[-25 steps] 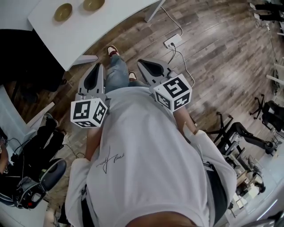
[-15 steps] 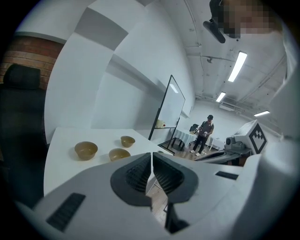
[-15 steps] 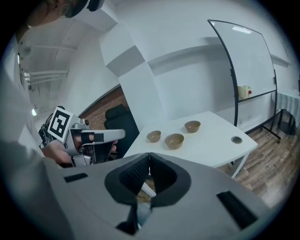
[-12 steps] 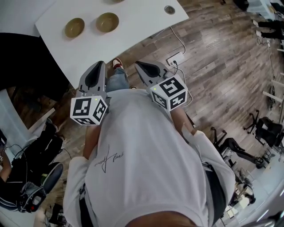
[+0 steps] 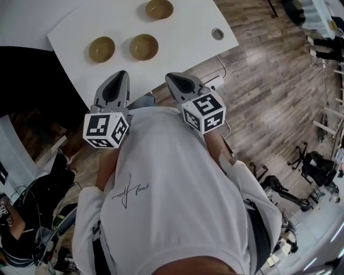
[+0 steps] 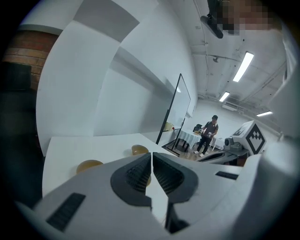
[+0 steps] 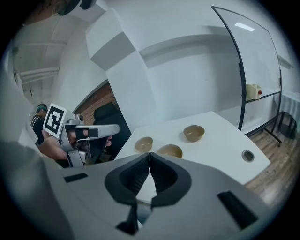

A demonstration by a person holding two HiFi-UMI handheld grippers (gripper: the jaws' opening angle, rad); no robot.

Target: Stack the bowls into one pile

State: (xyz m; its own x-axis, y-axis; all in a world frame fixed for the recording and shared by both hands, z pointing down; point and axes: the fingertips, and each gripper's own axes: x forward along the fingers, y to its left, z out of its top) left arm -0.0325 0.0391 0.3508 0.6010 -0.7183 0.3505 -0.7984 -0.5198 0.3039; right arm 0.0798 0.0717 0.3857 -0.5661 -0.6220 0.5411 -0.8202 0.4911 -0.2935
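Three tan bowls stand apart on the white table [image 5: 177, 40]: a left bowl [image 5: 101, 49], a middle bowl [image 5: 143, 46] and a far bowl [image 5: 159, 8]. My left gripper [image 5: 120, 74] is shut and empty, its tip at the table's near edge, short of the left and middle bowls. My right gripper [image 5: 171, 76] is also shut and empty, just off the near edge below the middle bowl. The right gripper view shows all three bowls [image 7: 144, 143], [image 7: 170, 151], [image 7: 193, 132] beyond the jaws. In the left gripper view, two bowls [image 6: 89, 165], [image 6: 139, 150] show past the closed jaws.
A round cable hole [image 5: 217, 34] sits near the table's right corner. A power strip with cables [image 5: 217, 81] lies on the wooden floor by the table. A glass board on a stand [image 7: 262, 70] is to the right. A person [image 6: 208, 133] stands far off.
In the head view the table has drawn closer to both grippers. The third, far bowl has come into view. Both grippers stay shut.
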